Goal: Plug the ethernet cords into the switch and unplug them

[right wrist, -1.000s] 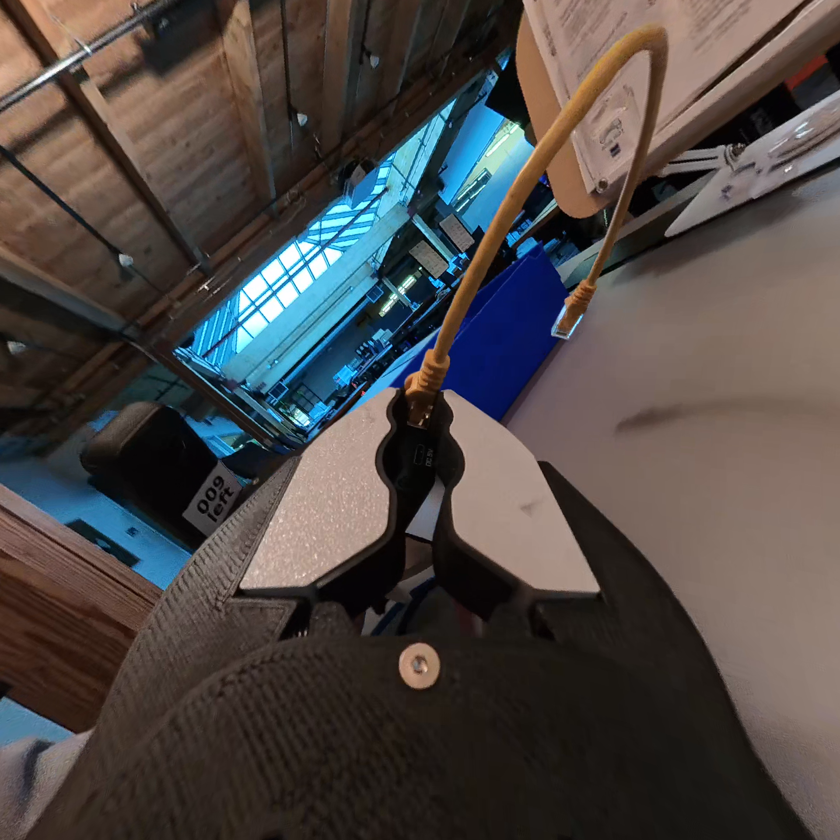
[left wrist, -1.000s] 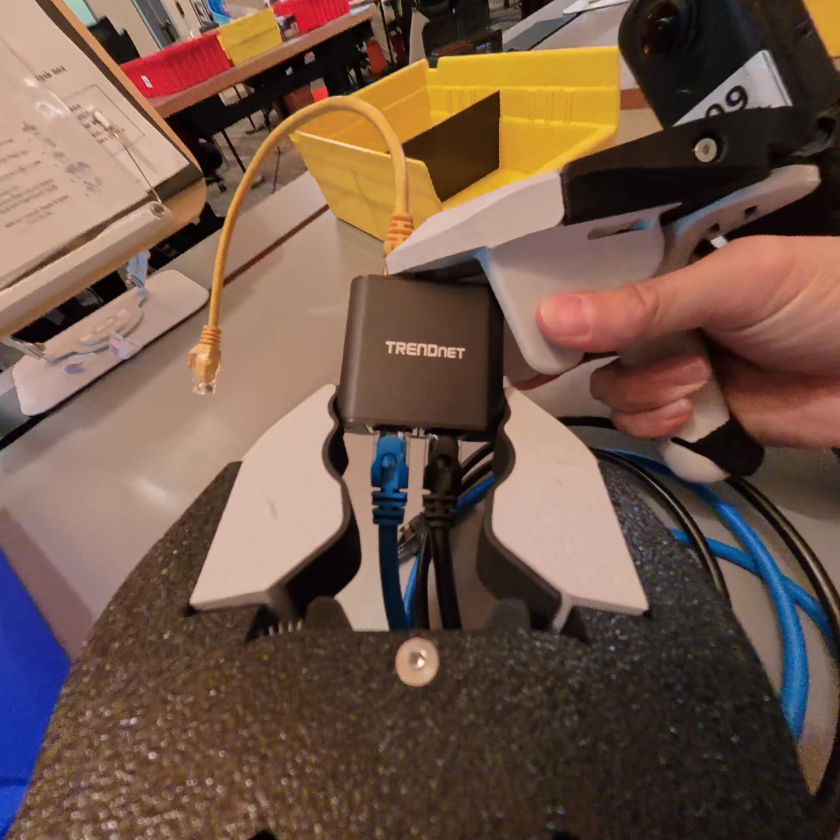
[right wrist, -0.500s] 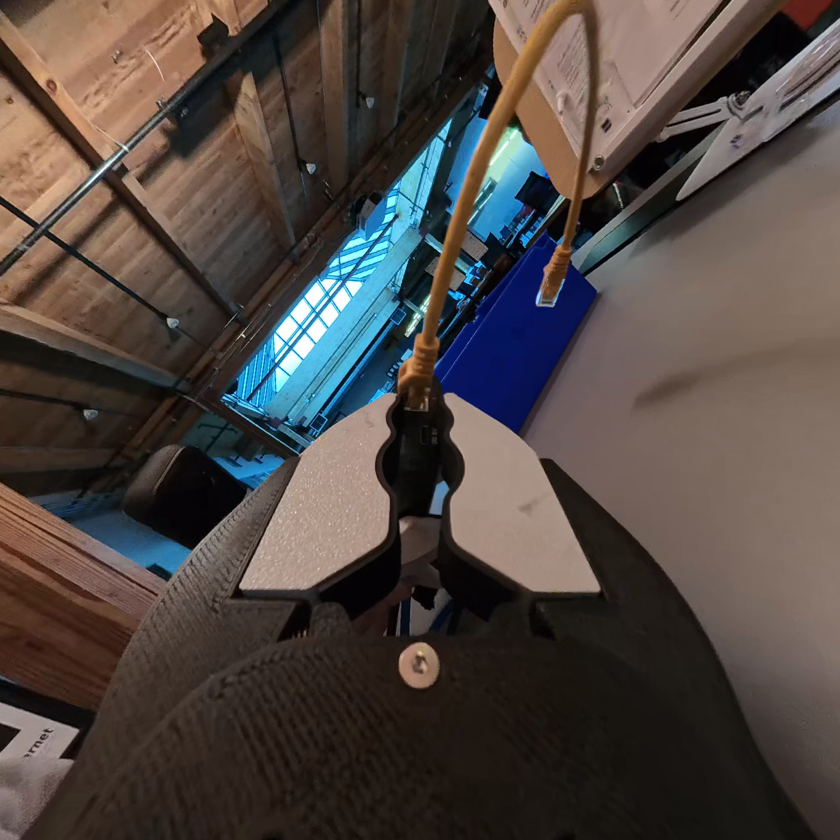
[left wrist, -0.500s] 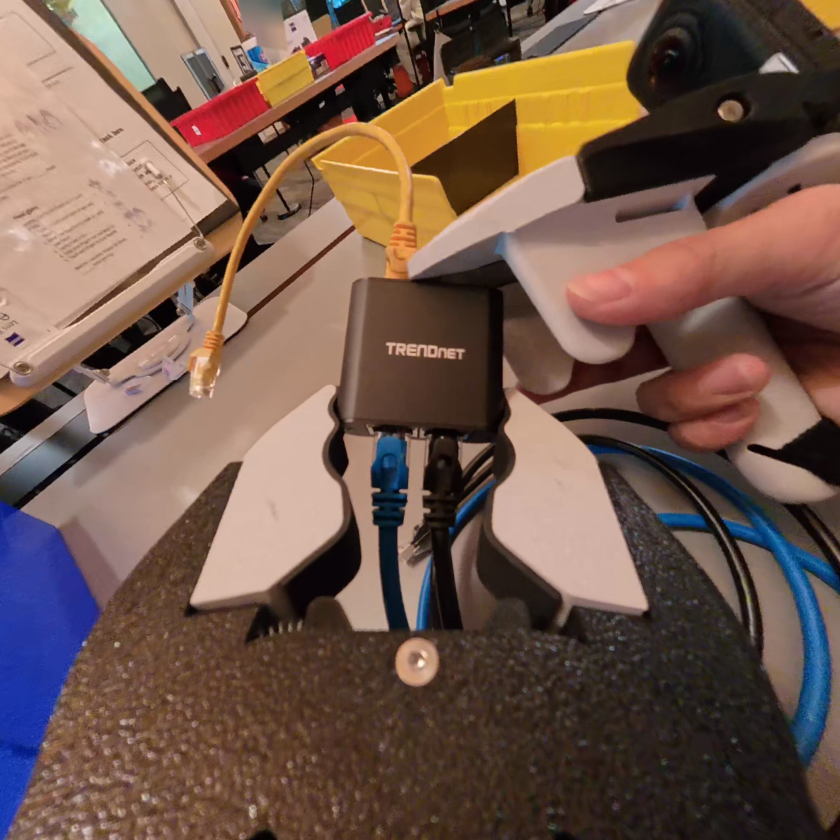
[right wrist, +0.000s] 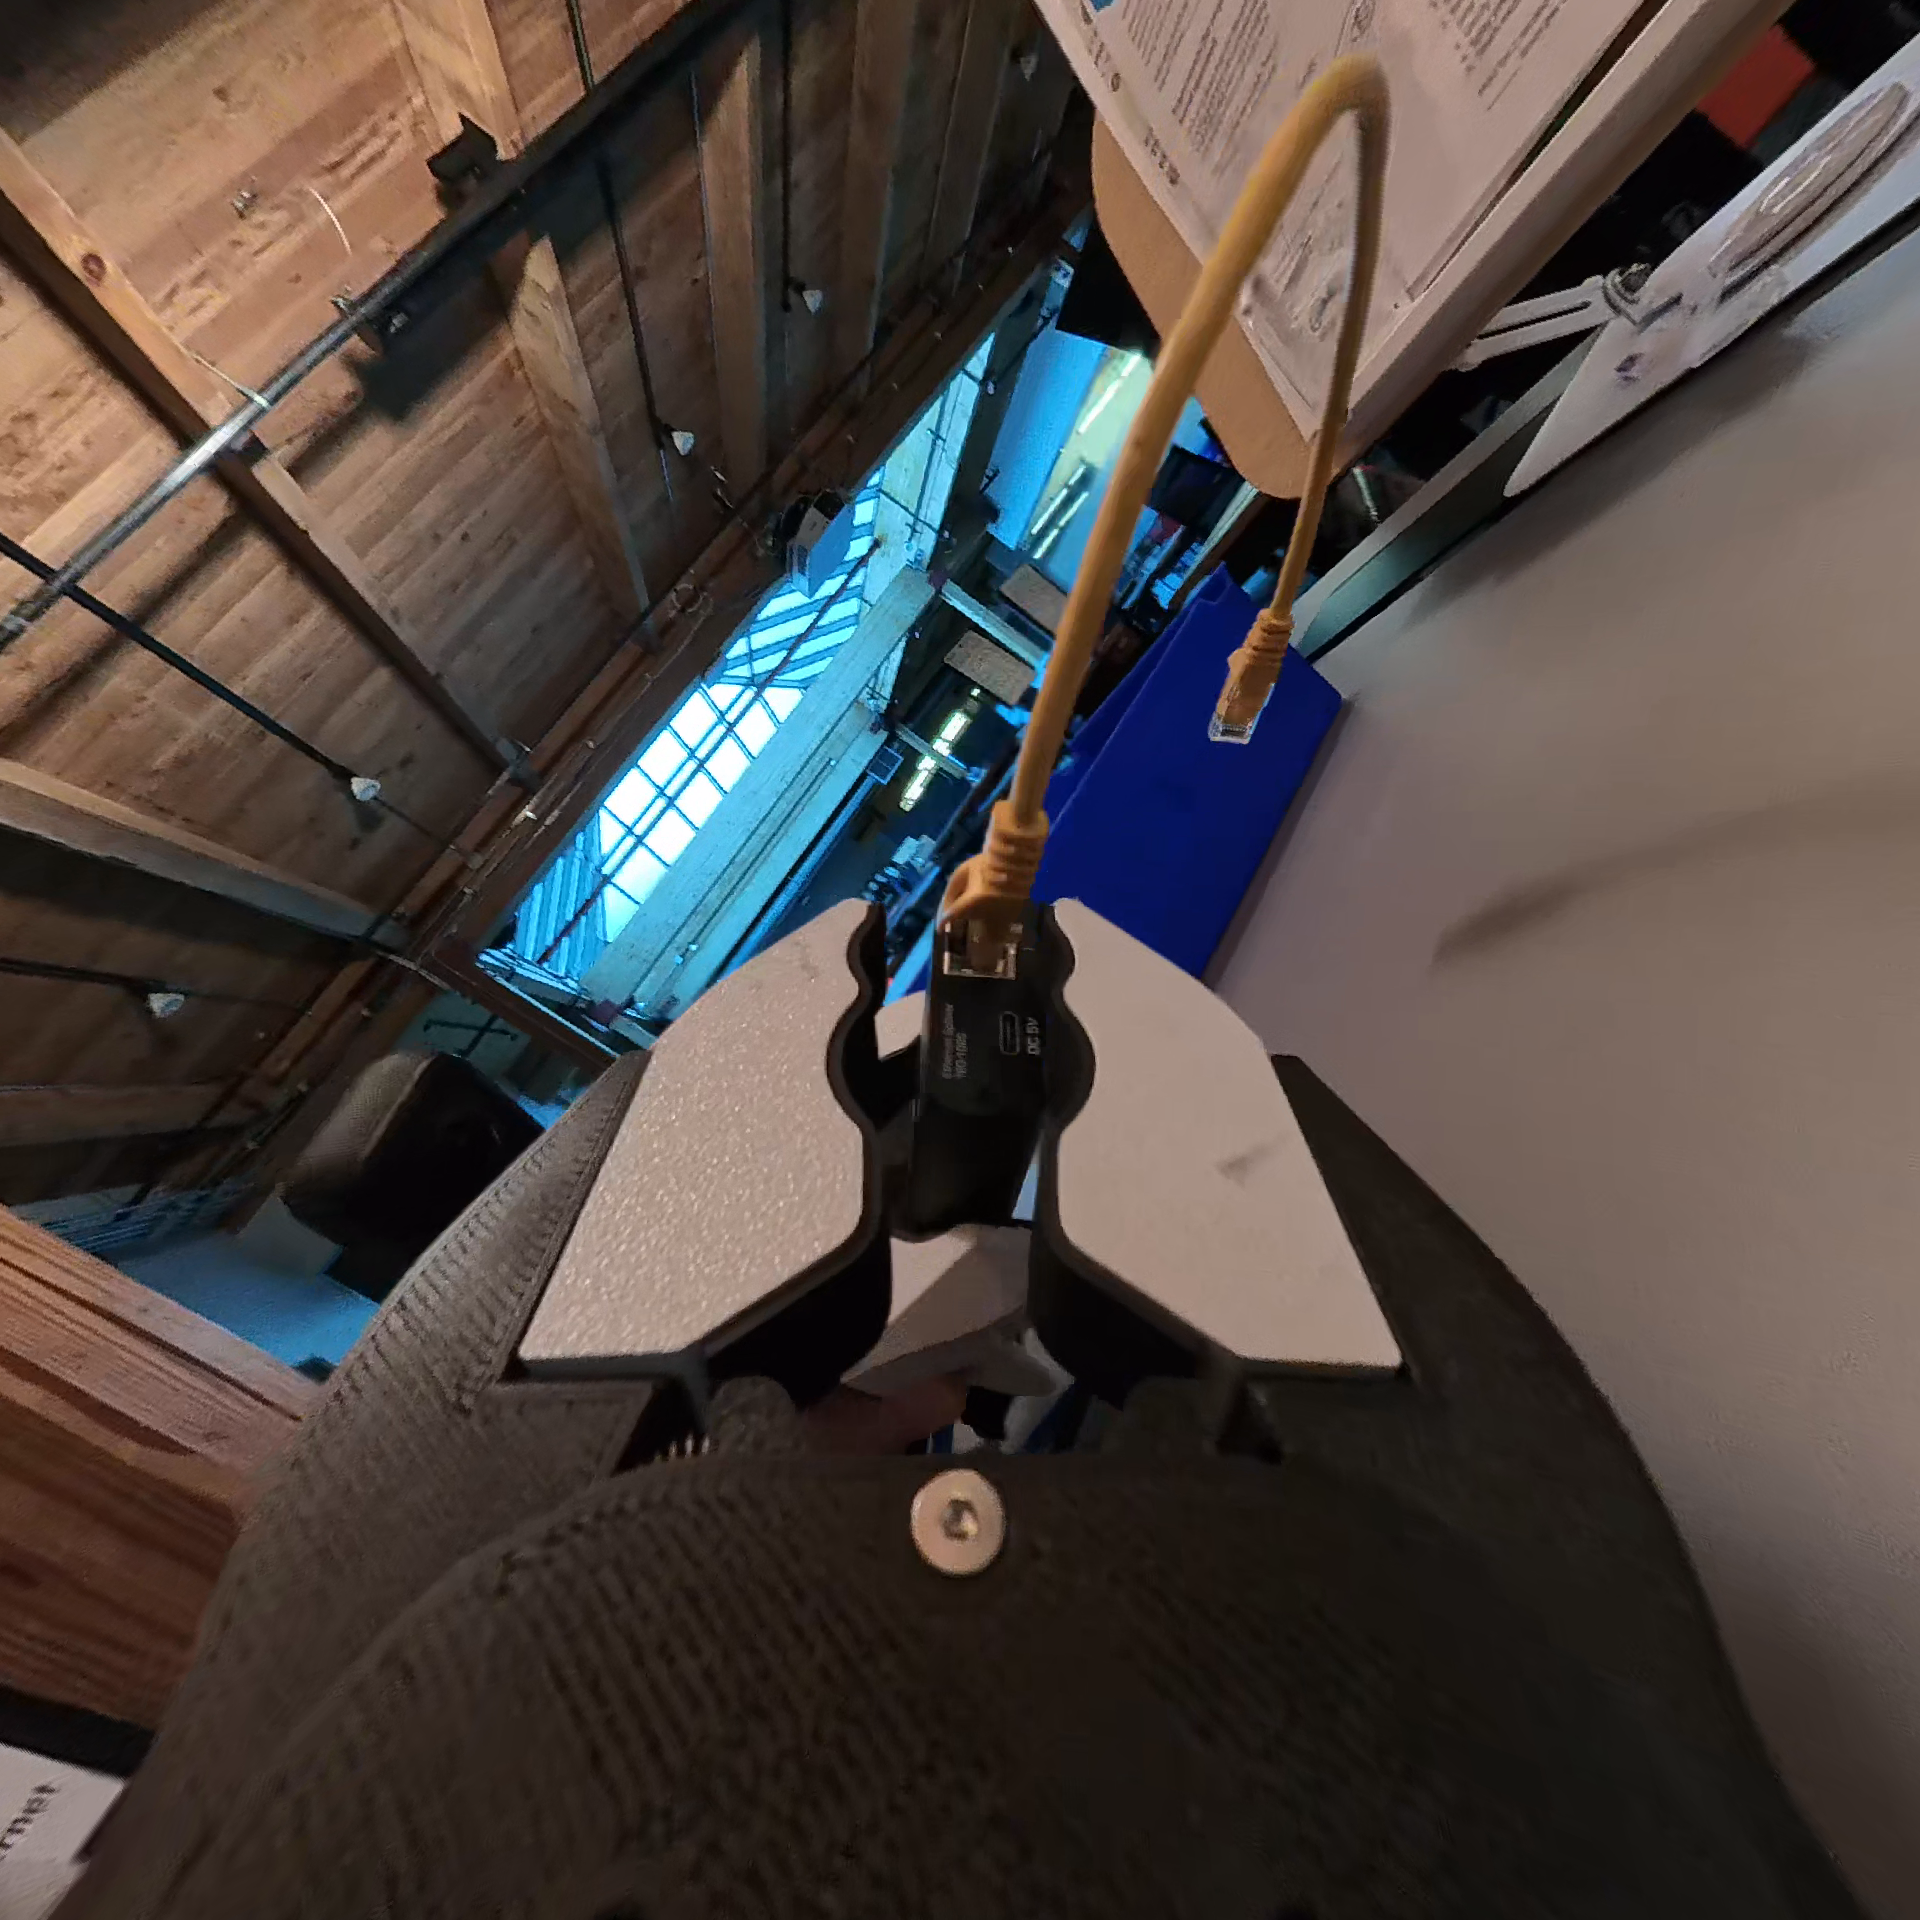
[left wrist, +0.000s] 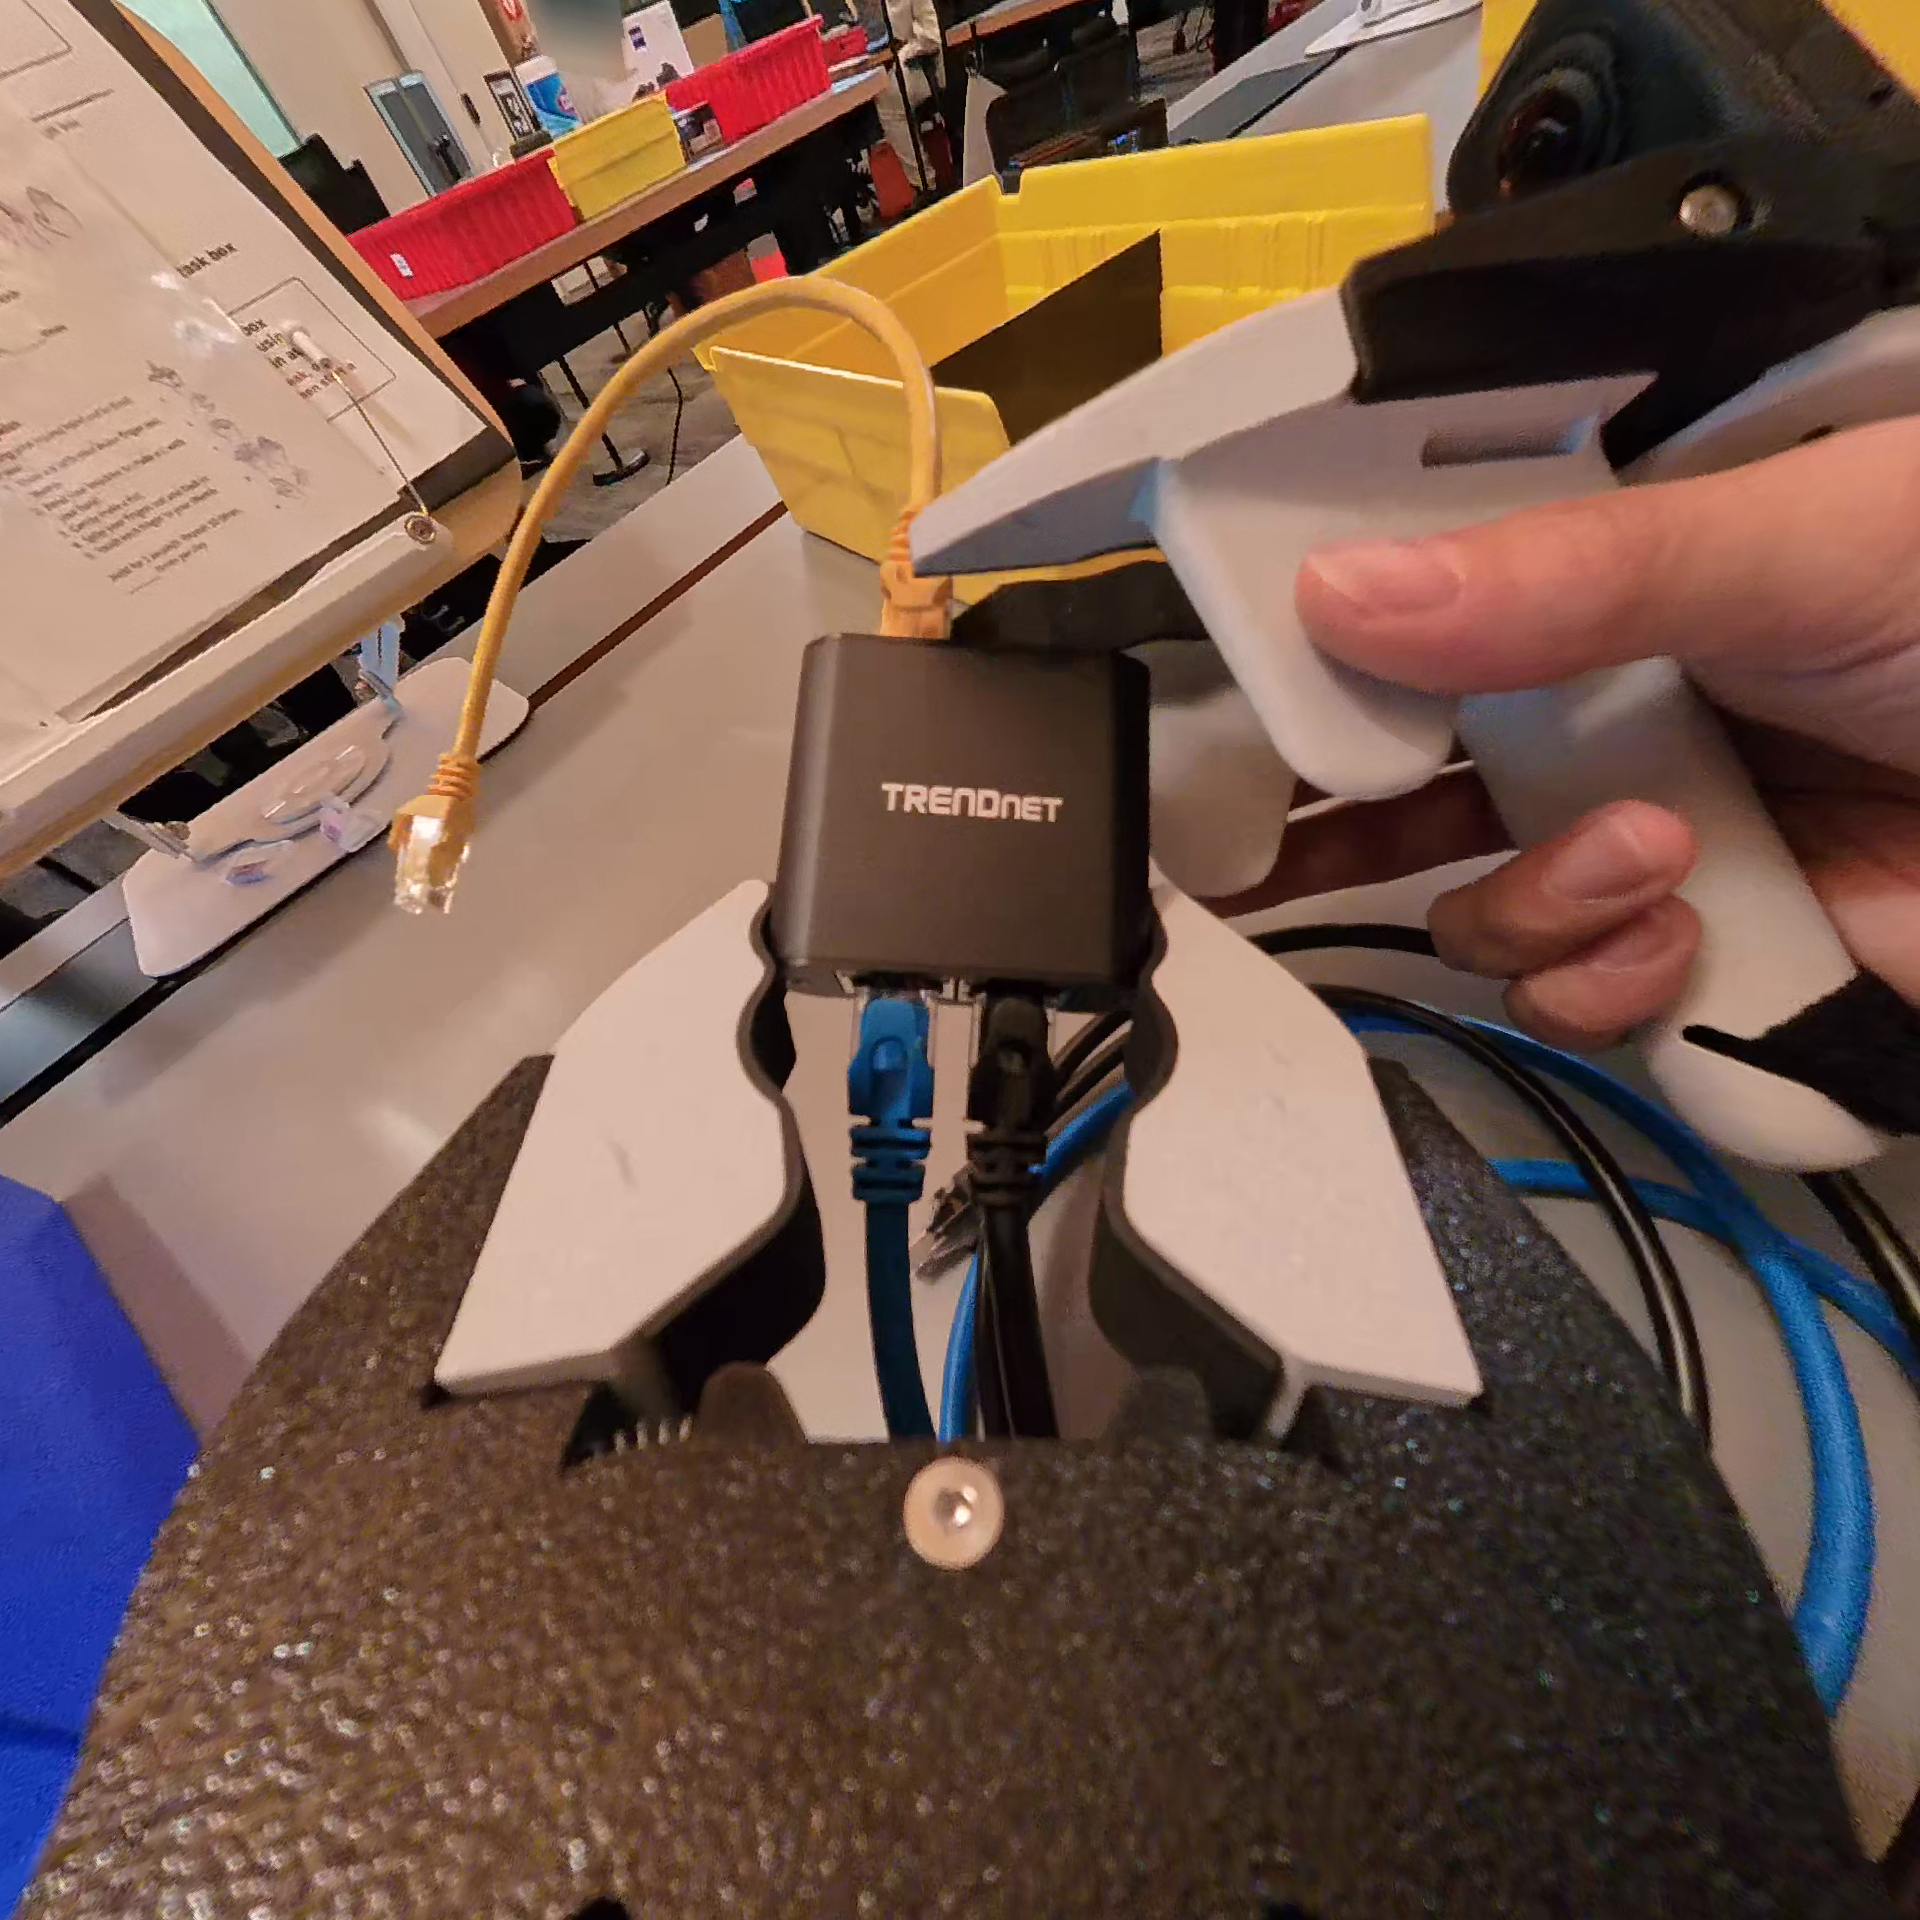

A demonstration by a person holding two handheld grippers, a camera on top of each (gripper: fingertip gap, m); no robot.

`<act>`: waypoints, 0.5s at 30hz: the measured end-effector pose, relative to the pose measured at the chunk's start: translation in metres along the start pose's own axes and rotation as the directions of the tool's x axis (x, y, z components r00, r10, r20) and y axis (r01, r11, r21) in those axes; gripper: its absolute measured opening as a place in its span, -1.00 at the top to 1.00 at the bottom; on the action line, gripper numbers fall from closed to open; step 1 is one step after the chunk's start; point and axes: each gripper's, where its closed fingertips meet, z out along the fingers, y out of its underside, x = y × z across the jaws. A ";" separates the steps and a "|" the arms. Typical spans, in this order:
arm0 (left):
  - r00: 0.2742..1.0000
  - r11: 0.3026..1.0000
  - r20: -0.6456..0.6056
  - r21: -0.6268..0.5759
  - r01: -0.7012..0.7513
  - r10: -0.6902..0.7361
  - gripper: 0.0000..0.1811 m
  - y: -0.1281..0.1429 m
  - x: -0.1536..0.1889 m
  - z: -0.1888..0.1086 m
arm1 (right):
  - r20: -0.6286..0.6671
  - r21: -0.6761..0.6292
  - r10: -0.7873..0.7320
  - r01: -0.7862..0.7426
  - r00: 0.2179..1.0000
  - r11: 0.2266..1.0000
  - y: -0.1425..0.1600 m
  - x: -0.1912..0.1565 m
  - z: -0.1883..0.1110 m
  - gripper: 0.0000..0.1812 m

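Note:
My left gripper [left wrist: 961, 914] is shut on the black switch [left wrist: 966, 800] and holds it above the table. A blue cord [left wrist: 888, 1101] and a black cord [left wrist: 1003, 1091] are plugged into its near side. A yellow cord [left wrist: 582, 447] is plugged into the far side and arches up; its free plug [left wrist: 426, 842] dangles at the left. My right gripper [right wrist: 961, 914] straddles the switch's far end [right wrist: 987, 1081] with its jaws slightly apart and a gap on one side. The yellow plug [right wrist: 992, 894] sits just past its fingertips. Its grey fingers [left wrist: 1091, 488] show above the switch, held by a hand [left wrist: 1662, 603].
A yellow bin [left wrist: 1247, 208] stands behind the switch. A document stand [left wrist: 156, 364] with papers is at the left. A blue bin [left wrist: 62, 1455] is at the near left edge. Loose blue cable [left wrist: 1808, 1351] and black cable coil on the grey table [left wrist: 312, 1039] at the right. My right fingertips sit around 5 centimetres from my left ones.
The right gripper has slid farther over the switch's end, so the yellow plug now sits in its port beyond the fingertips. The left gripper still holds the switch.

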 end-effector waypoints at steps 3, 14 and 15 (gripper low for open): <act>1.000 1.000 0.004 -0.005 -0.013 0.013 0.31 0.000 0.003 0.002 | -0.062 0.011 -0.023 0.024 0.998 1.000 -0.002 0.006 0.000 0.82; 0.999 0.999 0.024 -0.037 -0.027 0.028 0.31 0.004 0.005 0.006 | -0.123 0.020 -0.043 0.046 0.992 0.999 -0.001 0.014 -0.002 0.83; 0.999 0.999 0.023 -0.041 -0.024 0.025 0.31 0.005 0.005 0.006 | -0.128 0.018 -0.039 0.042 0.991 0.999 -0.001 0.015 -0.002 0.83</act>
